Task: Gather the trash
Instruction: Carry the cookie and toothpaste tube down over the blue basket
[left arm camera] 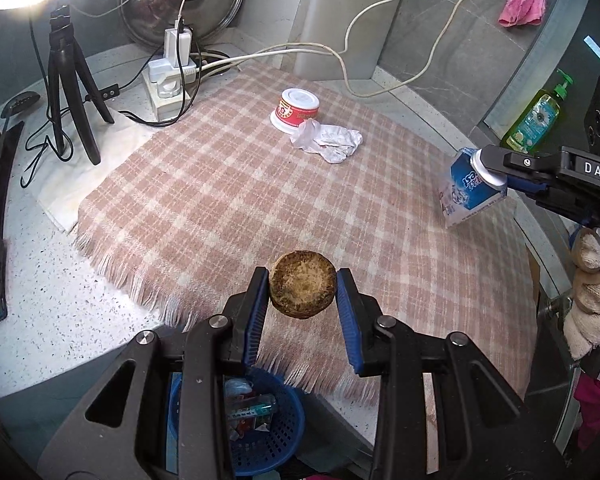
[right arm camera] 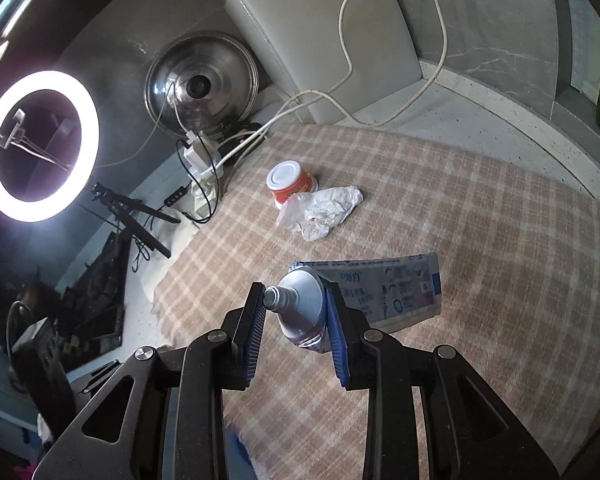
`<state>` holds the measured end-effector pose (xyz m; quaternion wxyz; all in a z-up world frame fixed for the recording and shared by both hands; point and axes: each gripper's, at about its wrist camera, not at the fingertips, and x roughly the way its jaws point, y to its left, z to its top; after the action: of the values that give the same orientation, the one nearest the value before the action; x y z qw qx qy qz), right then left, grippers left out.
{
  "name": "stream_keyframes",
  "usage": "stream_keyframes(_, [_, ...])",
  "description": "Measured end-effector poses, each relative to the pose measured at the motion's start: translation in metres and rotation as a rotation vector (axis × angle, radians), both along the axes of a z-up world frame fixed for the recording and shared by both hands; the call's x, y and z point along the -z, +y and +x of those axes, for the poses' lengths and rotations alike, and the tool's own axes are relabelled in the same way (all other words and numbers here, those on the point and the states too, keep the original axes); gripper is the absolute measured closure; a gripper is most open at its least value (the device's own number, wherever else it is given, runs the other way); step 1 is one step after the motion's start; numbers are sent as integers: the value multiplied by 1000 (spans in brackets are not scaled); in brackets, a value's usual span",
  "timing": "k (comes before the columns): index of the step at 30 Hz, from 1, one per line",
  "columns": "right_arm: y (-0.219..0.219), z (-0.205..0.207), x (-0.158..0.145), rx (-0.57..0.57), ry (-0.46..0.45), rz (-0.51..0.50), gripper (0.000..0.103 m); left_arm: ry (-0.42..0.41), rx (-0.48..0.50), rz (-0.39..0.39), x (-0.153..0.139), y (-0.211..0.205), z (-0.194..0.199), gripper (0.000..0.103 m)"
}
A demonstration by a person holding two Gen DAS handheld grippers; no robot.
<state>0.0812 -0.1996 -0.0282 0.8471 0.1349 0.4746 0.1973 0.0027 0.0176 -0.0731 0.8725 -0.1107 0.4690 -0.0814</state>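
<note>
My left gripper (left arm camera: 302, 285) is shut on a round brown crusty cake (left arm camera: 302, 283), held above the near fringe of the checked cloth (left arm camera: 219, 200). Below it stands a blue basket (left arm camera: 275, 424) with wrappers inside. My right gripper (right arm camera: 295, 308) is shut on the neck end of a blue-and-white toothpaste tube (right arm camera: 396, 292), lifted off the cloth; from the left wrist view the same tube (left arm camera: 466, 188) hangs at the right. An upturned red-and-white cup (left arm camera: 297, 108) and crumpled white plastic (left arm camera: 330, 142) lie on the cloth at the back.
A power strip (left arm camera: 171, 80) with chargers and white cables, a black tripod (left arm camera: 65, 92), a steel pot lid (left arm camera: 179, 0) and a grey cutting board (left arm camera: 340, 12) crowd the back. A ring light (right arm camera: 39, 144) glows at the left. A green soap bottle (left arm camera: 536, 120) stands at the right.
</note>
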Motion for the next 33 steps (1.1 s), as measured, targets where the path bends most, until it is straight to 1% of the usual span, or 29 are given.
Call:
stream_keyframes(6, [13,-26,-11,-13,-5,34,75,11,10,24,3,18,-19,69])
stream_keyframes(12, [32,-55,-19,-30,1,61,75,28,-1,38,9,44,-42,69])
stream_keyframes(23, [79,-118,-27,-90,18,121,75,74,-15,50,29,83,-83,69])
stream_keyframes(29, [109,-149,-23,-134,43,150,75,103,-17,49,42,96,-99,69])
stream_keyframes(33, [127,-162,-12,-154,74,158,75,125,-16,49,51,103,-108,69])
